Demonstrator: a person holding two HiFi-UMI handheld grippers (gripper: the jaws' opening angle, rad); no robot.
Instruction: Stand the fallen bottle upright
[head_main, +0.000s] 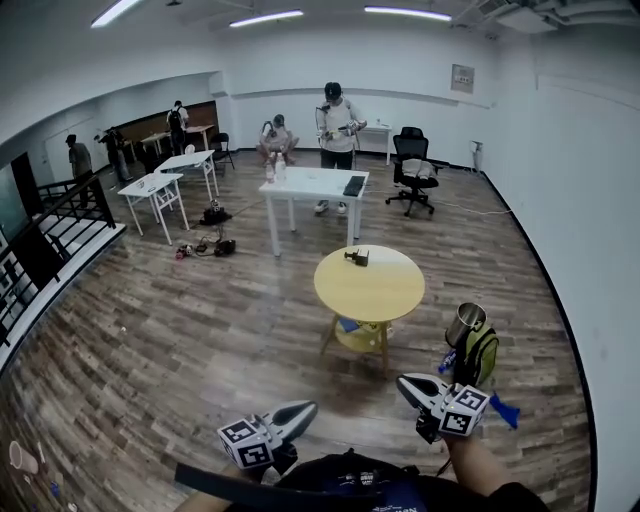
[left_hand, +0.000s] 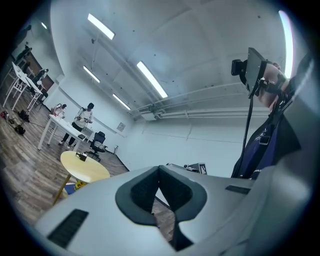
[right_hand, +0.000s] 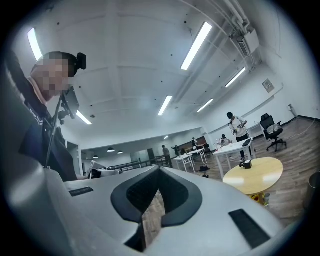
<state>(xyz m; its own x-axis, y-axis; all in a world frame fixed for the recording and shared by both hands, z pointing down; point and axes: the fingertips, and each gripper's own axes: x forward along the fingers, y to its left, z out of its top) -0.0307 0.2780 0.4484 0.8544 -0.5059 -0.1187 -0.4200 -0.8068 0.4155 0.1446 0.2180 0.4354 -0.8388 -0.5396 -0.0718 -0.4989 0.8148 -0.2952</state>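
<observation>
Dark clothing (head_main: 350, 487) of the wearer fills the bottom edge of the head view; just above it sit both grippers, held low over the wood floor (head_main: 180, 340) and pointing forward.

Left gripper (head_main: 300, 411): marker cube (head_main: 246, 443) at its rear; in the left gripper view the 2 jaws are pressed together at the tips, nothing between them.

Right gripper (head_main: 411, 388): marker cube (head_main: 464, 410) at its rear, forearm (head_main: 478, 467) behind it; in the right gripper view the jaws are likewise pressed together and pinch nothing.

Just right of the right gripper: a green backpack (head_main: 481, 356) on the floor, with a metal cup (head_main: 465, 322) tilted in its side pocket.

Ahead of both grippers and well apart from them: a round yellow table (head_main: 385, 295); 1 small dark object (head_main: 357, 258) sits near its far edge, too small to identify; a lower shelf (head_main: 352, 328) holds something blue.

Beyond that: a white table (head_main: 310, 186) with a dark flat item (head_main: 354, 186) on it; 1 person (head_main: 337, 125) stands behind it; an office chair (head_main: 413, 170) is to its right.

Lower left, on the floor: a pale cup (head_main: 20, 458) lying on its side.

Fallen bottle: I cannot tell where it is; no view shows it clearly enough to pick out.
</observation>
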